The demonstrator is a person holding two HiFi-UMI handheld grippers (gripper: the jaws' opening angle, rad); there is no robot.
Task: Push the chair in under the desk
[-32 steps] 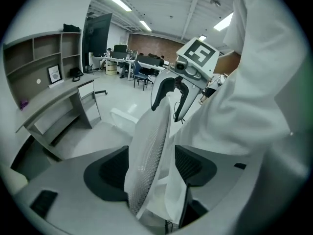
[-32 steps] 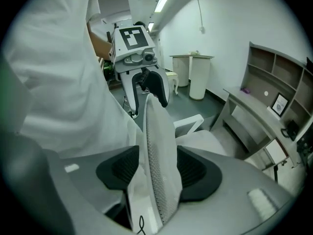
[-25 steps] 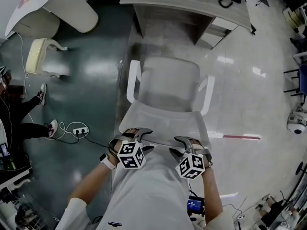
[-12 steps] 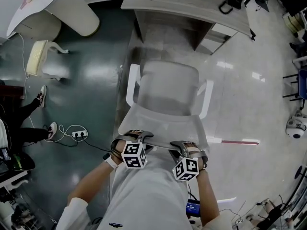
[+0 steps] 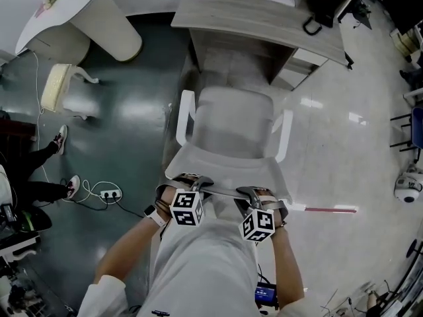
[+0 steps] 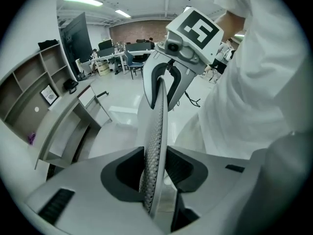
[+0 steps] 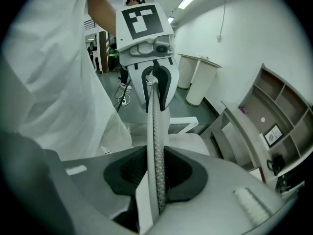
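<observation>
A white chair (image 5: 228,121) with a mesh backrest (image 5: 225,191) stands on the floor, its seat facing the grey desk (image 5: 264,15) ahead. Its front is just short of the desk's opening. My left gripper (image 5: 198,181) sits on the left of the backrest's top edge. Its jaws are closing, and the pads touch the mesh (image 6: 155,131) on both sides. My right gripper (image 5: 248,192) is shut on the same edge (image 7: 155,146) a little to the right. Each gripper view shows the other gripper clamped further along the edge.
A round white table (image 5: 99,18) and a small cream chair (image 5: 56,84) stand at the left. A person's legs (image 5: 46,150) and a power strip with its cable (image 5: 106,193) lie nearby. A red-and-white stick (image 5: 327,209) lies on the floor at the right. Small items sit on the desk.
Both grippers' jaws have narrowed onto the backrest's top edge. The chair and the grippers have shifted slightly toward the desk, and more of the desk top shows.
</observation>
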